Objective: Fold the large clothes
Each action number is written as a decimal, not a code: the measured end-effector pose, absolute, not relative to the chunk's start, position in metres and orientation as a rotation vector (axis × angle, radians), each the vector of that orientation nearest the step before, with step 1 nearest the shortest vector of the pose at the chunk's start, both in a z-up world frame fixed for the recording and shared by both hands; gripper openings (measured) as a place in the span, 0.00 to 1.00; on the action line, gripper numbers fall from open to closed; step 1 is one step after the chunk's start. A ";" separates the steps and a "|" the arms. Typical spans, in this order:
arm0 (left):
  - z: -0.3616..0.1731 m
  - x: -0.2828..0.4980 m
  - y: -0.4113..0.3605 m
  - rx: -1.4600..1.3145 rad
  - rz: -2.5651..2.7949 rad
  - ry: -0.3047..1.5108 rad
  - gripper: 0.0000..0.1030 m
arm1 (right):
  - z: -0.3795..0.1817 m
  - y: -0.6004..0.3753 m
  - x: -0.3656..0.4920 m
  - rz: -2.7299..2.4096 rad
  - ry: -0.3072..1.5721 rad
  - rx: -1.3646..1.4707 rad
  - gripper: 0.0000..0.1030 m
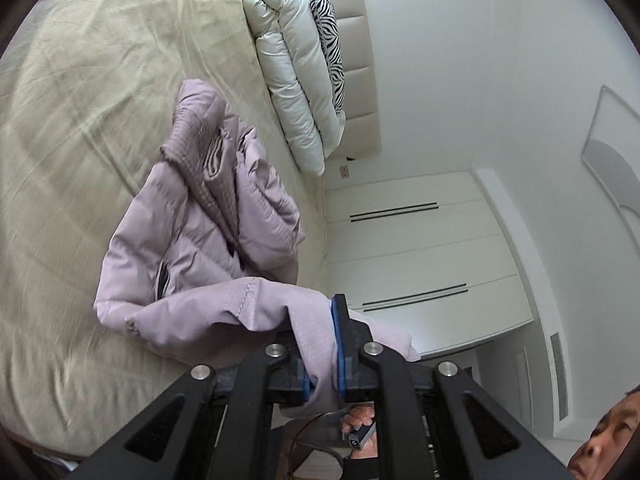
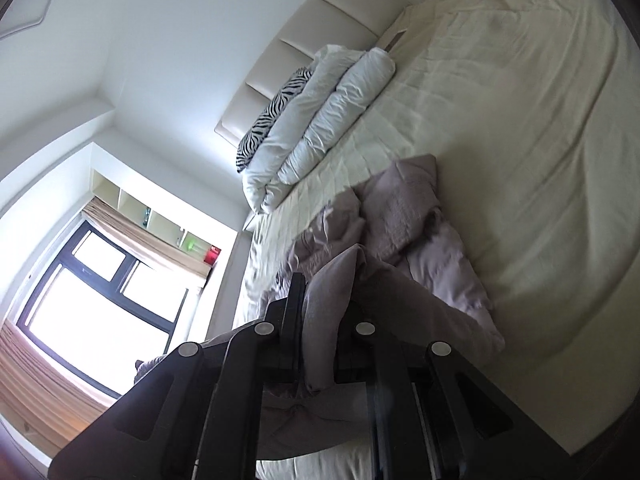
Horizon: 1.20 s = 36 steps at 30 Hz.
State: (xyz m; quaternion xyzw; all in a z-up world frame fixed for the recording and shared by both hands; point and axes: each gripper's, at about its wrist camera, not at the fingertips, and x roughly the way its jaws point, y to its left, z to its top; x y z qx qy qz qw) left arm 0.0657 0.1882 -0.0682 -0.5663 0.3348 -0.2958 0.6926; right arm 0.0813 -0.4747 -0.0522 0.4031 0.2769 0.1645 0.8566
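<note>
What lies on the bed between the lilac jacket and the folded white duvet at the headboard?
Only bare bedsheet separates the jacket from the duvet; the right wrist view shows it best.

I count: one lilac jacket (image 1: 192,248) | one white duvet (image 1: 292,80) ahead of my gripper | one zebra pillow (image 1: 330,48) | one bed (image 1: 80,120) | two grippers
</note>
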 end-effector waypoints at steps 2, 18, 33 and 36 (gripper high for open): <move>-0.064 0.082 0.195 -1.290 -0.656 0.712 0.10 | -0.043 -0.468 0.107 0.333 0.561 0.834 0.08; -0.049 0.278 0.198 -1.237 -0.572 0.639 0.10 | -0.032 -0.427 0.358 0.185 0.579 0.699 0.08; -0.140 0.406 0.198 -1.079 -0.369 0.835 0.11 | -0.142 -0.382 0.525 0.060 0.752 0.580 0.08; -0.161 0.419 0.194 -1.062 -0.352 0.869 0.12 | -0.169 -0.381 0.537 0.042 0.791 0.573 0.09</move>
